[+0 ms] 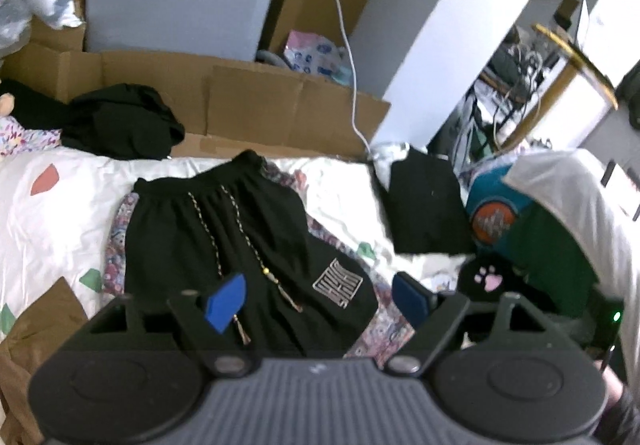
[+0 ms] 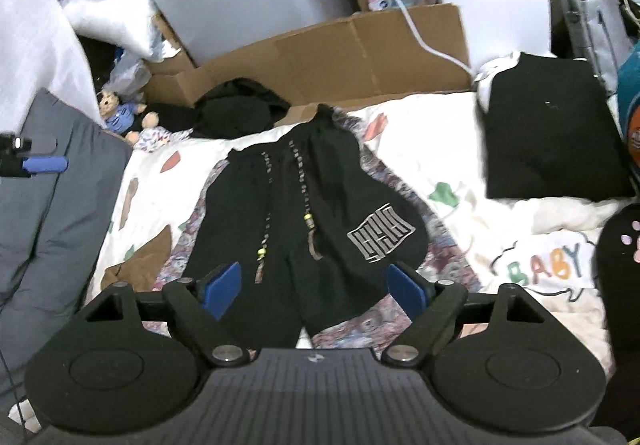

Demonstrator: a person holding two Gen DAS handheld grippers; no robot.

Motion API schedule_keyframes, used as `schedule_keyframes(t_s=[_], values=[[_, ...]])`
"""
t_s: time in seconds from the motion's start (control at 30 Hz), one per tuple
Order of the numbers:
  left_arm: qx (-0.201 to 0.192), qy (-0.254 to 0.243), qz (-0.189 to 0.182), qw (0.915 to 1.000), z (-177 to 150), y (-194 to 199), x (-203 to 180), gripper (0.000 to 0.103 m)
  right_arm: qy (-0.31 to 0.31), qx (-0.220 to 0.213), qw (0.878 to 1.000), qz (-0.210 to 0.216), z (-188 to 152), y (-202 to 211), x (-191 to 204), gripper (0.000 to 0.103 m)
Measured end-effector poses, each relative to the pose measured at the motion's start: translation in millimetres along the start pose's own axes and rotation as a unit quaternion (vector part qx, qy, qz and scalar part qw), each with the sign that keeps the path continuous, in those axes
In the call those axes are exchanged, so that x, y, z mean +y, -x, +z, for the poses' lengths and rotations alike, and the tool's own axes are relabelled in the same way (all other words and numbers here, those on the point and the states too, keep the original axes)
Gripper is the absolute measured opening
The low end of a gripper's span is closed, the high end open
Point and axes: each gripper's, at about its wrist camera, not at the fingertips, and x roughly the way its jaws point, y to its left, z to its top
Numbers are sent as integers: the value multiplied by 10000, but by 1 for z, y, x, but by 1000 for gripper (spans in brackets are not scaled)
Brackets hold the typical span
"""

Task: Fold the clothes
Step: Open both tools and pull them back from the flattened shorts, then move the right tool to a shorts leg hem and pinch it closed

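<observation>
Drawstrings were judged the likeliest trouble — left loose, their beaded ends could be snagged by a finger or trapped in a fold. Black shorts were laid flat on a patterned cloth, just beyond the spread, empty fingers of the left gripper and right gripper. A maze-like white logo was not readable; "BABY" was read on bedding right of the right gripper's fingers.

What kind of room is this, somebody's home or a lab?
Most likely a lived-in bedroom that also stores things. Black shorts lie spread on a patterned bedspread, a folded black garment sits beside them, and stuffed toys and flattened cardboard boxes crowd the edge.
</observation>
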Motion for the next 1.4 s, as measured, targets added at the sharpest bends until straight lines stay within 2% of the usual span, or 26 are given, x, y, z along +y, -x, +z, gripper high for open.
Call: schedule_keyframes(t_s=[0.17,0.33,0.4,0.5,0.63,0.77,0.97,1.03,1.17,1.3,1.4], values=[[29,57,12,10000,-13,-18,-4,83,-176,-235,9994,-175,-5,0,-24,85],[185,240,-9,9995,-27,-39,-4,82,-212,-249,9992,-235,-16,-7,-44,85],[245,103,99,9996,-32,-49,-7,82,-295,-333,9982,-396,-22,-11,-56,85],[337,-112,266,9990,-40,-61,-12,81,-559,-450,9966,-410,-30,-19,-75,85],[492,-255,221,9982,-56,-81,-15,81,-694,-484,9955,-426,-38,-33,-92,85],[495,-80,91,9987,-66,-94,-11,81,-604,-428,9965,-388,-42,-53,-102,85],[477,65,140,9987,-78,-110,-3,81,-744,-504,9950,-433,-54,-81,-124,85],[567,-37,227,9981,-81,-118,-4,81,-736,-426,9955,-429,-58,-90,-130,78],[707,-299,329,9965,-82,-130,-8,81,-703,-318,9956,-526,-60,-107,-143,74],[703,-271,337,9966,-80,-143,-7,81,-858,-284,9935,-684,-59,-124,-158,70],[702,-301,300,9966,-81,-157,-8,81,-873,-198,9939,-637,-57,-135,-162,65]])
